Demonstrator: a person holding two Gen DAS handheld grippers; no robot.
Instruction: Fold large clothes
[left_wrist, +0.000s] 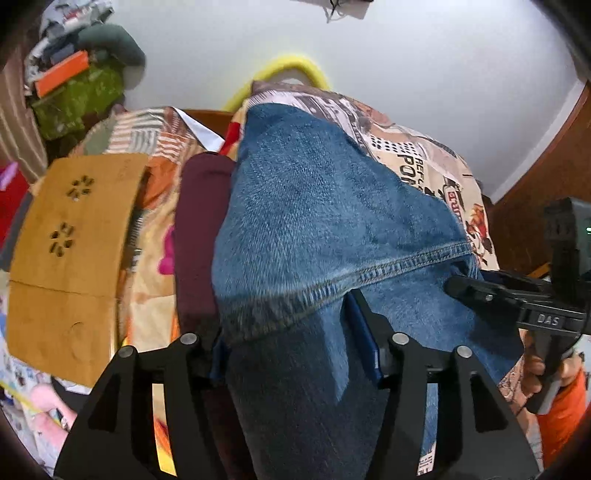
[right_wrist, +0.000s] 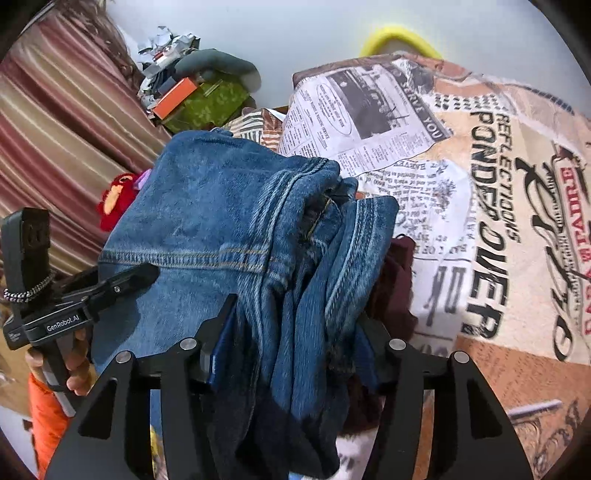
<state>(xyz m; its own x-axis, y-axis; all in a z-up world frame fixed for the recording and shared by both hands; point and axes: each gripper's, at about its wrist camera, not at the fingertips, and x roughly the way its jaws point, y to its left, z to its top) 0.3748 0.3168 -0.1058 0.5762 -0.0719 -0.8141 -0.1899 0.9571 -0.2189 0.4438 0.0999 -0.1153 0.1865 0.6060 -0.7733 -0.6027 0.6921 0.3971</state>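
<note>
Blue jeans (left_wrist: 314, 221) lie folded over on a bed, a stitched hem running across the upper layer. My left gripper (left_wrist: 284, 321) straddles their near left edge, jaws apart, with denim lying loosely between them. My right gripper (right_wrist: 295, 314) straddles the bunched waistband and seams of the jeans (right_wrist: 207, 221), jaws also apart around the thick folds, and its right pad is hidden. One finger of each gripper shows in the other's view, lying against the denim. A dark maroon garment (left_wrist: 199, 229) lies under the jeans and peeks out (right_wrist: 399, 280) on the right.
A newspaper-print bedspread (right_wrist: 480, 221) covers the bed. A cardboard sheet (left_wrist: 70, 258) lies to the left. A pile of clutter (right_wrist: 207, 99) sits at the back by a striped curtain (right_wrist: 55, 129). A red plush toy (right_wrist: 114, 203) and a person's hand (right_wrist: 77, 365) in an orange sleeve are also in view.
</note>
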